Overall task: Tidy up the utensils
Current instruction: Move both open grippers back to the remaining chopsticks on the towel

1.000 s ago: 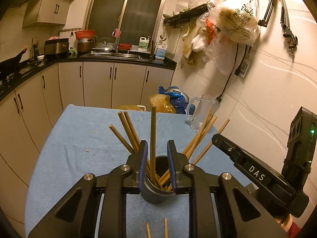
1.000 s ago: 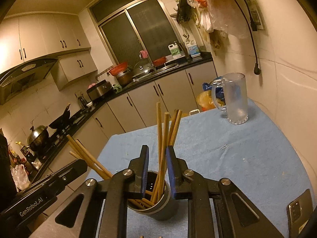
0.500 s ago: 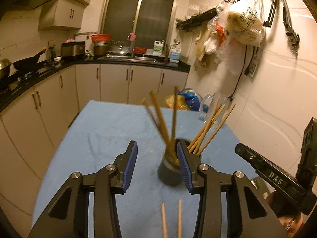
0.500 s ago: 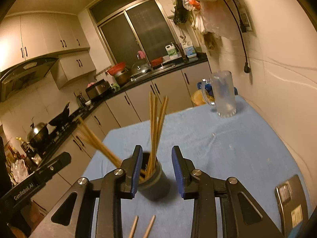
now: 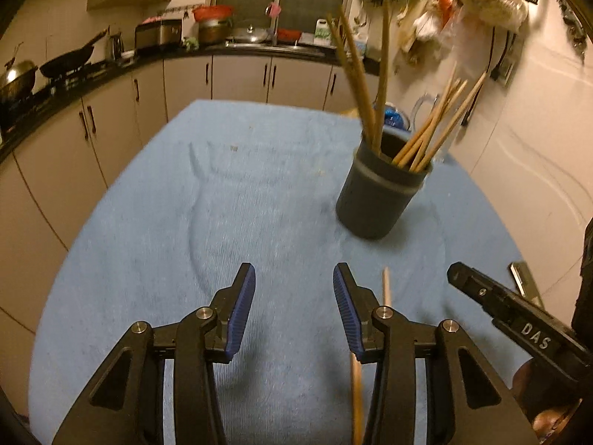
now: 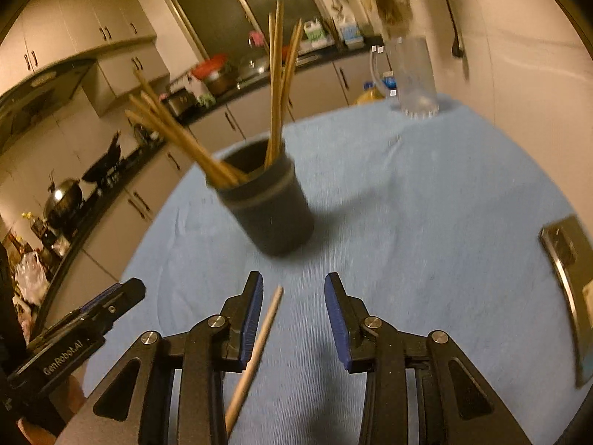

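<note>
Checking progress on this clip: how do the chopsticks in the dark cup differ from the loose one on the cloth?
The chopsticks in the cup stand steeply, fanned against the rim of the dark cup; the loose chopstick lies flat on the blue cloth. The cup's are many, bunched together; the loose one shows alone in the right wrist view, nearer the grippers. Both look like plain light wood. Neither is gripped: left gripper and right gripper are open.

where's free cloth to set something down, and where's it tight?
Free: the blue cloth left of the dark holder, toward the cabinet side, and the stretch between holder, glass mug and phone. Tight: near edge, where a loose chopstick lies by the open left gripper and right gripper.
</note>
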A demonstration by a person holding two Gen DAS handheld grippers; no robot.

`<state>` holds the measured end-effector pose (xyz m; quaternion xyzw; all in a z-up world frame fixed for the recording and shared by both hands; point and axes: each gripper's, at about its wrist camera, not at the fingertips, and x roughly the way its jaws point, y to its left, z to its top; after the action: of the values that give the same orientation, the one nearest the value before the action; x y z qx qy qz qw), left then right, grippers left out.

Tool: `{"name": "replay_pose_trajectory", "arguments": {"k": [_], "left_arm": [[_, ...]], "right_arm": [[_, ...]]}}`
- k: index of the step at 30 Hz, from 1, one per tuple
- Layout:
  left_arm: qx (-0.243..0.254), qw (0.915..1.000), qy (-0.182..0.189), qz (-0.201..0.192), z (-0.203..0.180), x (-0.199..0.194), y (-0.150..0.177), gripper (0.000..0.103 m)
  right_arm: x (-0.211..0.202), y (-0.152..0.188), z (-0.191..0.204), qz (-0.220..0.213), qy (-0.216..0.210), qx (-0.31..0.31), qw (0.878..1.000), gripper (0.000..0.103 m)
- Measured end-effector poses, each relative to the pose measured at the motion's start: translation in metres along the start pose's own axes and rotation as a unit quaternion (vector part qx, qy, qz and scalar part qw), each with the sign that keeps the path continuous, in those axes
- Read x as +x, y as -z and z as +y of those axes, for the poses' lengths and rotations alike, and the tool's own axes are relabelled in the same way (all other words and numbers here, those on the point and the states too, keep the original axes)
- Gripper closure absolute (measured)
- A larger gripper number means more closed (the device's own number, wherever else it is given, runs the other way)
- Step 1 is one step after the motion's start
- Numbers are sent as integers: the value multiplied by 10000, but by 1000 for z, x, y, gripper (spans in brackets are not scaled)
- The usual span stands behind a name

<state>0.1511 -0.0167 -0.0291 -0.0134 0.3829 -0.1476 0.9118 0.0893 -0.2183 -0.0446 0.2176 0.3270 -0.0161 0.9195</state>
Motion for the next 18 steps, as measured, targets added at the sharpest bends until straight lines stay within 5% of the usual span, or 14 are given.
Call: {"name": "replay_pose_trajectory", "arguments": {"k": [18], "left_arm": [[-61, 9997, -151, 163, 13, 11, 9, 61]], "right_arm": [[30, 12, 32, 730, 87, -366, 9966, 72]]}}
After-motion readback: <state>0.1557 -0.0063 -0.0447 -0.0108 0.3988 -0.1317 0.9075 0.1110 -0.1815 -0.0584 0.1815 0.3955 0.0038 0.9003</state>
